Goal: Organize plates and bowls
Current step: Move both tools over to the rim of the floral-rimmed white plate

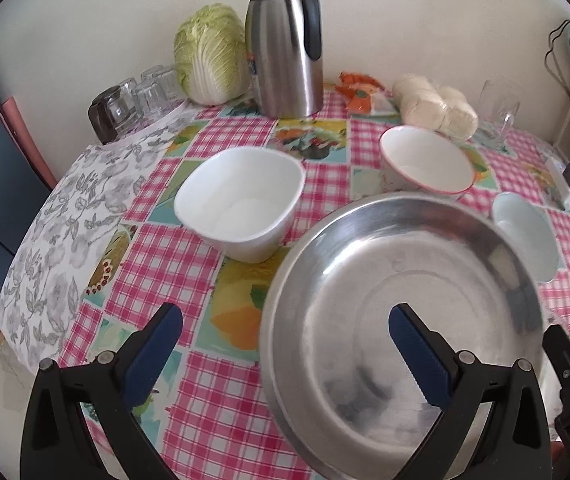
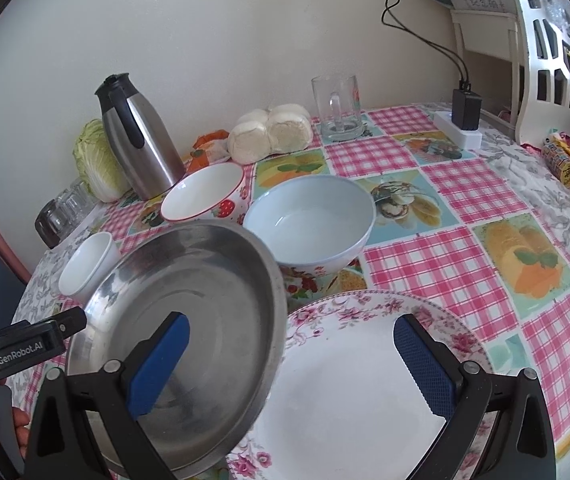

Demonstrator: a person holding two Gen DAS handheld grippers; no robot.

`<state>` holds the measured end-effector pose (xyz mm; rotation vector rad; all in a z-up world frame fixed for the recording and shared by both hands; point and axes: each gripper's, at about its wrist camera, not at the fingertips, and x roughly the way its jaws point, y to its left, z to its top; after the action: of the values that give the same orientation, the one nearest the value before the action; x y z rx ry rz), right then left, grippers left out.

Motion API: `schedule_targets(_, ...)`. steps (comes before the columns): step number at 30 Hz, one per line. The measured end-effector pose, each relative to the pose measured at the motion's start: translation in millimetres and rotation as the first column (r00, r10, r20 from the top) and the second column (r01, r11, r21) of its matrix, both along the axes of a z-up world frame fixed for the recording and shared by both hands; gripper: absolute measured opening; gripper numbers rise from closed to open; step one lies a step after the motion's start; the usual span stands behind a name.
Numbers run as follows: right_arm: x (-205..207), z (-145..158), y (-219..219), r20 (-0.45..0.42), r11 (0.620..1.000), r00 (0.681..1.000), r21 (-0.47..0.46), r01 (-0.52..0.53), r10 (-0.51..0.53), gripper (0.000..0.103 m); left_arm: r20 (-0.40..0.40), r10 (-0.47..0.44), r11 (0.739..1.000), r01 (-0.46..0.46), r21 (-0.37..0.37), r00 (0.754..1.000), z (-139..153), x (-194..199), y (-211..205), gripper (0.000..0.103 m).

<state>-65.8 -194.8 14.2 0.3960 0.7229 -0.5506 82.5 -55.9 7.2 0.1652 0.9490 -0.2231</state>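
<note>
A steel plate [image 1: 401, 312] [image 2: 189, 312] lies near the front, its right edge over a white floral-rimmed plate [image 2: 357, 392]. Behind stand a white squarish bowl [image 1: 241, 208] [image 2: 89, 264], a red-rimmed strawberry bowl [image 1: 425, 160] [image 2: 205, 192] and a pale blue bowl [image 1: 525, 232] [image 2: 313, 224]. My left gripper [image 1: 285, 336] is open, spanning the steel plate's left rim. My right gripper [image 2: 291, 344] is open above the edge where the two plates meet. Neither holds anything.
A steel thermos jug [image 1: 285, 40] [image 2: 137, 136], cabbage [image 1: 209, 52], upturned glasses [image 1: 141, 96], steamed buns [image 1: 437, 104] [image 2: 273, 132] and a glass mug [image 2: 339, 108] line the back. A power strip with charger [image 2: 463, 120] sits far right.
</note>
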Motion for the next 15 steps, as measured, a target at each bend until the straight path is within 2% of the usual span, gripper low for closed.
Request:
schedule_targets(4,-15,7,-8,0.035,1.000,0.999,-0.007,0.018,-0.018,0.103,0.082,-0.031,0.998,0.036,-0.056,0.996,16,-16,-12,0.103)
schedule_targets(8,-31,16,-18,0.068,0.999,0.997,-0.002,0.035,-0.034,0.103,0.094,-0.091,0.986,0.103,-0.131,0.991,28,-31,-28,0.103)
schedule_targets(10,-41,19,-24,0.083,0.999,0.995,0.005,0.050,-0.050,0.103,0.102,-0.117,0.976,0.133,-0.171,0.988,34,-39,-36,0.103)
schedule_targets(15,-70,25,-42,0.132,0.994,0.985,0.030,0.105,-0.108,0.103,0.142,-0.165,0.933,0.201,-0.299,0.976,53,-60,-51,0.103)
